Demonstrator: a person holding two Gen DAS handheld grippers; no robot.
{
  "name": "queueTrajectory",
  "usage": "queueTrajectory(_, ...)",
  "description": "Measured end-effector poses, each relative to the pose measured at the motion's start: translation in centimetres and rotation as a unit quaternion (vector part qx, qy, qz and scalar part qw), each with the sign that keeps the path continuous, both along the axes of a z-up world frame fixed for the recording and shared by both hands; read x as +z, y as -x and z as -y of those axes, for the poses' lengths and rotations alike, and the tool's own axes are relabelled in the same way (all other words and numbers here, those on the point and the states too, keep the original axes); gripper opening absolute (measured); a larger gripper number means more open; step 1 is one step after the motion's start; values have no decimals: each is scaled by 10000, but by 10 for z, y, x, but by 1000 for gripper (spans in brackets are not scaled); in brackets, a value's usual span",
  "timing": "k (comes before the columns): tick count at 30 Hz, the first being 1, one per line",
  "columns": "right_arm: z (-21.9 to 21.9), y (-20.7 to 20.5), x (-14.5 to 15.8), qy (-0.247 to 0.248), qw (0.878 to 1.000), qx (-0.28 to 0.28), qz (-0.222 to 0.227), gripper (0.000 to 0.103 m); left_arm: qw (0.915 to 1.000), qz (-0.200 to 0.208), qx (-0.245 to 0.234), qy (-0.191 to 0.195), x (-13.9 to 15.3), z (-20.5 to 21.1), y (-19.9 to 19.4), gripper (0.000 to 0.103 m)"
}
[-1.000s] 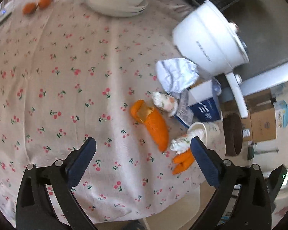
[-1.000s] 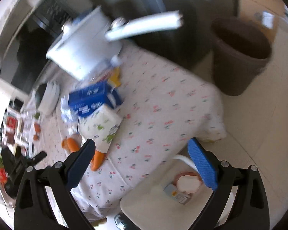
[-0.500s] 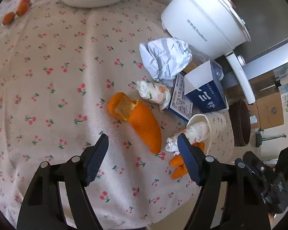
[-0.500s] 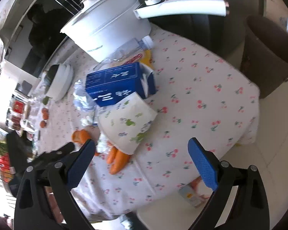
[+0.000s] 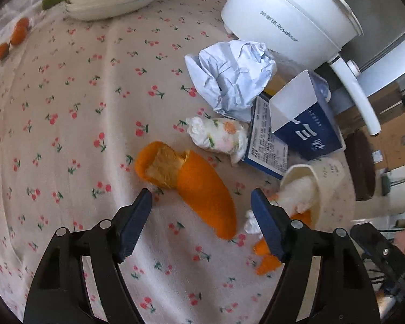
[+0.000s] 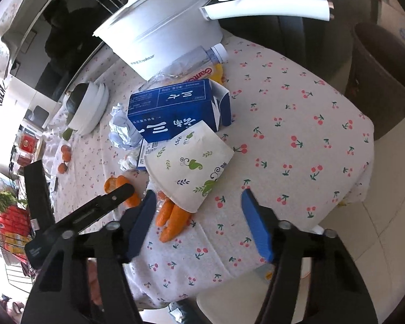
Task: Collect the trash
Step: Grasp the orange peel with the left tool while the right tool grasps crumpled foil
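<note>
With both the left gripper [image 5: 201,202] and right gripper [image 6: 198,206] wide and empty, grabbing the tipped cup [image 6: 189,164] could spill its tissue and scatter peel [image 5: 199,186].

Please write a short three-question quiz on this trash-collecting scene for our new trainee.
1. True or false: the left tongs are shut on the large orange peel.
2. Multiple choice: the paper cup is A) upright, B) tipped on its side, C) stacked in the bowls.
3. Fill in: between the crumpled paper and the cup lies a blue ____.

Key:
1. False; both the left and the right tongs are open, holding nothing.
2. B; tissue and peel pieces spill from its mouth.
3. Carton, lying on its side beside the white pot.
</note>
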State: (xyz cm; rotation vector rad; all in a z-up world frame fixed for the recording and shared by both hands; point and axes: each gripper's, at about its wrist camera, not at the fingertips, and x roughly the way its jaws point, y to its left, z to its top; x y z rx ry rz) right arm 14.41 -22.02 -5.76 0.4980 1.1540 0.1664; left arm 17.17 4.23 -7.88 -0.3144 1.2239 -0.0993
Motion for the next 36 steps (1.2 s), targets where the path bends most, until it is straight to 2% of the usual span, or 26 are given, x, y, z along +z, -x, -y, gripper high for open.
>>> queueTrajectory(2,-2,0,-1,41,10000,26,1,60,9999,25,-3,-164,1,0,0,53)
queueTrajectory(4,-2,0,-2,89,10000,42,-5,59,9999,-47,-32,89,0,-5,-1,24)
queueTrajectory(5,-2,-1,-3,90,10000,41,-6,59,9998,-87,-9,200,0,-8,-2,22)
queueTrajectory(7,-2,-1,-3,95,9999,31,-5,58,9992,-118,5,375,3,-15,-1,11)
queueTrajectory(11,-9,-3,0,122,9998,155,76,58,9974,-38,-7,717,20,-32,5,9)
queueTrajectory(17,-47,-12,13,472,9937,811,610,58,9929,180,306,1139,45,-72,13,9)
queueTrajectory(21,-80,-25,12,691,9861,1270,816,58,9931,502,527,920,57,-93,14,9)
queueTrajectory(24,-107,-43,8,969,9811,1438,861,58,9911,316,670,1107,49,-106,10,9)
queueTrajectory(27,-128,-70,14,1267,9762,1417,1043,59,9907,289,726,1112,48,-114,12,9)
queueTrajectory(30,-147,-101,23,1493,9722,1356,1191,71,9899,314,763,1155,49,-122,13,9)
queueTrajectory(33,-160,-124,21,1805,9678,1321,1152,72,9887,295,815,1223,49,-130,14,9)
queueTrajectory(36,-171,-142,5,2152,9624,1359,953,72,9884,327,815,1241,51,-132,13,9)
